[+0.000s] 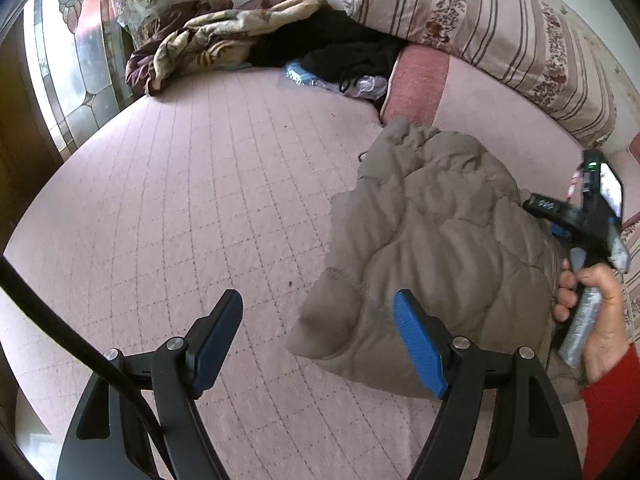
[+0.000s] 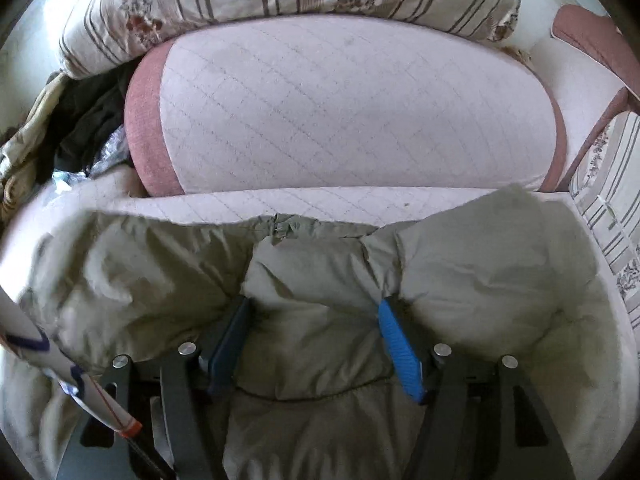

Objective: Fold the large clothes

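A grey-brown puffy quilted jacket (image 1: 432, 248) lies bunched on the pink quilted bed (image 1: 200, 200). My left gripper (image 1: 320, 320) is open and empty, held above the bed just left of the jacket's near edge; its right blue pad (image 1: 420, 348) overlaps the jacket in view. The right gripper body (image 1: 588, 216) shows at the jacket's right side, held by a hand in a red sleeve. In the right wrist view my right gripper (image 2: 314, 312) has its jaws wide apart and pressed down into the jacket (image 2: 320, 264), with padded fabric bulging between the fingers.
A striped floral pillow (image 1: 500, 40) and a pink quilted pillow (image 2: 340, 112) lie at the bed's head. A heap of brown blanket, black clothes and a plastic bag (image 1: 248, 40) sits at the far side. A stained-glass door (image 1: 72, 80) stands left.
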Tool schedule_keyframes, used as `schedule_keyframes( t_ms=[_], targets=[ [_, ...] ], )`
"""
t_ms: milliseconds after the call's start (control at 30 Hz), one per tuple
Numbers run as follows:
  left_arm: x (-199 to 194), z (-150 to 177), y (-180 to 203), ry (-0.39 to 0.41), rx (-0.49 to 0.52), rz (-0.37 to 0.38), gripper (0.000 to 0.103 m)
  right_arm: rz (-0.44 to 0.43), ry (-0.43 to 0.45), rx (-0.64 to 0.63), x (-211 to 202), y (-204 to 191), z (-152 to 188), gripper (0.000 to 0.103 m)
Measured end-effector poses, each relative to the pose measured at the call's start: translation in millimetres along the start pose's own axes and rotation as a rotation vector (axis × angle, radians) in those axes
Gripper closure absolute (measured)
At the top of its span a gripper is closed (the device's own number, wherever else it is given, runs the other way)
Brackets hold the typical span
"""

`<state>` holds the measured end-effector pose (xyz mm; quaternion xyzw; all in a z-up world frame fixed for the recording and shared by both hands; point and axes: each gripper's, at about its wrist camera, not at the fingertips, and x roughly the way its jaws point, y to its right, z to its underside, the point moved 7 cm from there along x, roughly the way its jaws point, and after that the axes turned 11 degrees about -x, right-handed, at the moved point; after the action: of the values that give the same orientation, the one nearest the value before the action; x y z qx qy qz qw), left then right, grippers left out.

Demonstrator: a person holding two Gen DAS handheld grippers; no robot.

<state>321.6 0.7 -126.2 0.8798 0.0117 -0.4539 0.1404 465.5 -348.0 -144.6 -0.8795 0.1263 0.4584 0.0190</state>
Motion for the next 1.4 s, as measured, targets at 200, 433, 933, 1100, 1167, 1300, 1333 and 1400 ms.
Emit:
schedule_keyframes(
  t_ms=[200, 433, 933, 1100, 1167, 1300, 1333, 1400],
  targets=[
    [-8.2, 2.3, 3.5, 0.007, 0.004, -0.006, 0.026, 0.069, 0.006, 0.078, -17.9, 73.9, 13.3, 0.032],
    [-10.6, 4.2, -1.3, 0.018, 0.017, -0.047, 0.026, 0.105, -0.073, 0.326, -6.1, 193.9, 56.5, 0.037],
    [-62.0, 18.4, -5.8, 0.057, 0.019, -0.053, 0.026, 0.053, -0.008, 0.218, -105.4, 168.4, 91.5, 0.033],
    [-79.4, 24.1, -15.4, 0.075, 0.038, -0.079, 0.026, 0.081, -0.102, 0.061, -71.6, 111.9, 117.6, 0.029],
    [-86.6, 23.9, -22.5, 0.082, 0.038, -0.086, 0.026, 0.132, -0.130, 0.007, -62.9, 107.1, 120.6, 0.028],
    [-92.6, 21.5, -38.8, 0.104, 0.012, -0.105, 0.026, 0.125, -0.051, 0.035, -99.2, 96.5, 103.7, 0.028],
    [-91.5, 22.2, -41.3, 0.096, 0.000, -0.098, 0.026, 0.111, -0.025, 0.027, -108.8, 88.7, 98.2, 0.028],
    [-88.5, 24.1, -45.4, 0.074, -0.023, -0.079, 0.026, 0.076, 0.019, -0.005, -124.9, 66.4, 87.2, 0.028]
  ],
)
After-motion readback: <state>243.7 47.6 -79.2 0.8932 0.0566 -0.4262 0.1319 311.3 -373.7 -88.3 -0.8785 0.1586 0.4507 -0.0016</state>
